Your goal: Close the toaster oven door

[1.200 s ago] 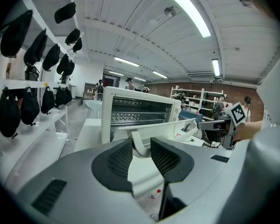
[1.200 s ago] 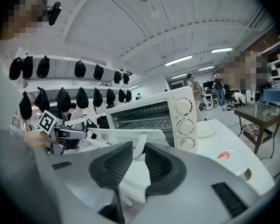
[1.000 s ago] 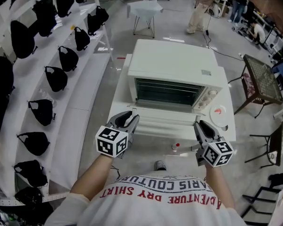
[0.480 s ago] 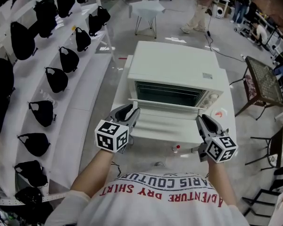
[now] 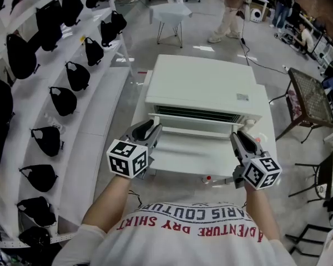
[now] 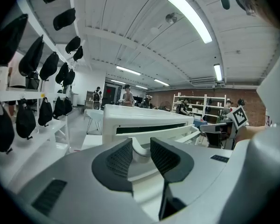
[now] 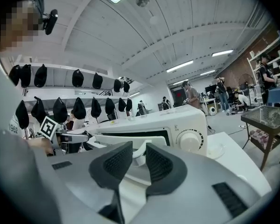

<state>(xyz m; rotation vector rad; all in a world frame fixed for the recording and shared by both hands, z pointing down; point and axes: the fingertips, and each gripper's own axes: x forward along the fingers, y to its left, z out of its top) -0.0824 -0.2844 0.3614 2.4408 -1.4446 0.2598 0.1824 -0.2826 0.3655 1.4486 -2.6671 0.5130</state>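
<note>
A white toaster oven (image 5: 202, 87) stands on a white table (image 5: 266, 148). Its door (image 5: 191, 148) is tilted partway up, and a narrow dark slit of the opening still shows. My left gripper (image 5: 152, 127) is at the left end of the door's front edge, my right gripper (image 5: 236, 136) at the right end. In the left gripper view the white door handle (image 6: 139, 148) sits between the pads of the left gripper (image 6: 141, 149). The right gripper (image 7: 139, 154) likewise has the handle's other end (image 7: 138, 158) between its pads, beside the oven's knob (image 7: 190, 140).
White shelves with several black bags (image 5: 61, 98) run along the left. A small white table (image 5: 169, 10) and people stand behind the oven. A mesh-top side table (image 5: 311, 96) is at the right. A small red-marked thing (image 5: 209, 178) lies at the table's front edge.
The door has swung up from lying flat open to steeply tilted. Both grippers have moved up and toward the oven with its handle.
</note>
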